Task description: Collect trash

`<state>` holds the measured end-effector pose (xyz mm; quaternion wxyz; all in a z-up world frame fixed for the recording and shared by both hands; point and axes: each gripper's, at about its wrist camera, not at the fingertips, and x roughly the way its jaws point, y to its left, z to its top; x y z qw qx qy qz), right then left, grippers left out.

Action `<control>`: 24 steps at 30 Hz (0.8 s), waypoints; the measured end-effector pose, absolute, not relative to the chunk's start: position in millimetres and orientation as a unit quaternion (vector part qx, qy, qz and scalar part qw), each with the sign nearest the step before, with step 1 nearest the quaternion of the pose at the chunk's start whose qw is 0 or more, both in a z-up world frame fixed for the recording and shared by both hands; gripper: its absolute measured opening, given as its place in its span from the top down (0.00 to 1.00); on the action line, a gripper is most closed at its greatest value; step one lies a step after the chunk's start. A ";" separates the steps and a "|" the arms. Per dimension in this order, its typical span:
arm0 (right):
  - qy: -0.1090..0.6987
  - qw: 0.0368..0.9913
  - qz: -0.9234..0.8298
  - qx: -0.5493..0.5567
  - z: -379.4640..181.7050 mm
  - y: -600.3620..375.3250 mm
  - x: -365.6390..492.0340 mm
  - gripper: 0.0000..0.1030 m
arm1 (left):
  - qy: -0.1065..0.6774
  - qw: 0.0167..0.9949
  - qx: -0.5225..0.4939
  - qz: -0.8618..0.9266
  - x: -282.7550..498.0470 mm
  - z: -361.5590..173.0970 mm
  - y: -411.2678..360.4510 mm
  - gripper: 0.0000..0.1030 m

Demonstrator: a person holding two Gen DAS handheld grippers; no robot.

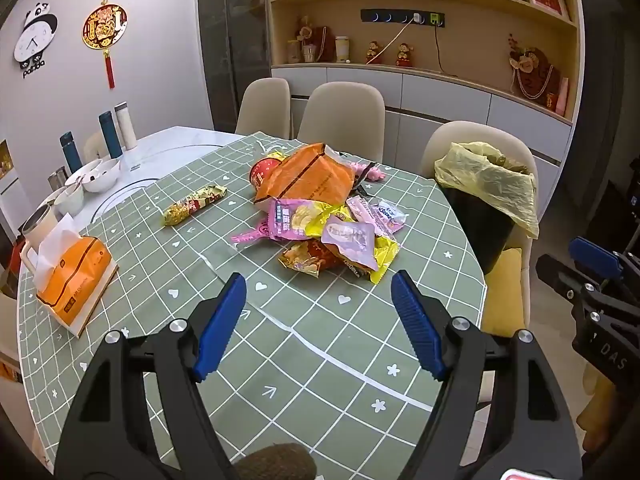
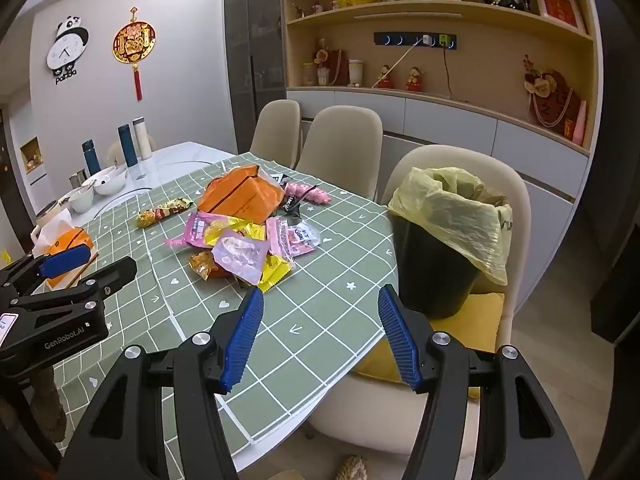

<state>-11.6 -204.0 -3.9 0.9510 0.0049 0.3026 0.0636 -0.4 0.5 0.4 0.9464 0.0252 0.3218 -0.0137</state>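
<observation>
A pile of snack wrappers (image 1: pixel 336 232) lies on the green checked tablecloth (image 1: pixel 280 340), topped by an orange bag (image 1: pixel 312 178). A gold wrapper (image 1: pixel 194 205) lies apart to the left. A black bin with a yellow liner (image 1: pixel 486 196) stands on a chair at the right. My left gripper (image 1: pixel 318 296) is open and empty, above the cloth short of the pile. My right gripper (image 2: pixel 320 310) is open and empty near the table's edge, with the pile (image 2: pixel 240 240) ahead on the left and the bin (image 2: pixel 444 236) ahead on the right.
An orange tissue pack (image 1: pixel 74 276) sits at the left. Bowls (image 1: pixel 100 174), bottles (image 1: pixel 114 132) and a mug stand at the back left. Beige chairs (image 1: pixel 340 120) line the far side. The right gripper shows at the left wrist view's right edge (image 1: pixel 592 276).
</observation>
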 end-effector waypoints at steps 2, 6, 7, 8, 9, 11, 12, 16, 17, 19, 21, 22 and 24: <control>0.303 0.951 0.063 0.008 -3.5 -204.4 -12.6 0.45 | 0.321 0.946 0.027 -0.014 -0.7 0.6 -0.1 0.31; 0.305 0.950 0.061 0.011 -0.7 -205.5 -12.8 0.45 | 0.320 0.947 0.032 -0.017 -1.8 1.4 -1.7 0.31; 0.305 0.951 0.060 0.011 -0.4 -205.8 -13.2 0.45 | 0.319 0.947 0.032 -0.017 -2.3 1.7 -2.0 0.31; 0.304 0.951 0.060 0.012 -0.7 -205.5 -13.1 0.45 | 0.319 0.947 0.033 -0.017 -2.8 1.9 -2.4 0.31; 0.305 0.951 0.060 0.012 -0.9 -205.9 -13.0 0.45 | 0.323 0.946 0.030 -0.016 -0.9 0.4 -3.3 0.31; 0.304 0.951 0.060 0.012 -1.3 -206.0 -13.3 0.45 | 0.322 0.946 0.030 -0.015 -1.1 0.6 -3.8 0.31; 0.304 0.951 0.061 0.012 -1.1 -206.4 -13.4 0.45 | 0.322 0.946 0.030 -0.015 -1.2 0.7 -4.3 0.31; 0.305 0.950 0.062 0.012 0.0 -207.5 -13.8 0.45 | 0.322 0.946 0.029 -0.016 -2.6 0.7 -2.8 0.31; 0.305 0.950 0.063 0.013 0.4 -207.7 -13.9 0.45 | 0.322 0.946 0.029 -0.016 -2.5 1.0 -3.1 0.31; 0.304 0.951 0.061 0.012 -1.7 -205.8 -14.0 0.45 | 0.321 0.946 0.029 -0.016 -2.8 1.1 -3.3 0.31; 0.304 0.951 0.061 0.012 -1.4 -206.1 -14.5 0.45 | 0.321 0.946 0.028 -0.017 -2.6 1.3 -2.6 0.31; 0.304 0.951 0.061 0.012 -1.2 -206.3 -14.8 0.45 | 0.321 0.946 0.028 -0.017 -2.8 1.4 -2.5 0.31; 0.304 0.951 0.060 0.012 -1.4 -206.4 -14.4 0.45 | 0.321 0.947 0.027 -0.018 -2.9 2.2 -1.6 0.31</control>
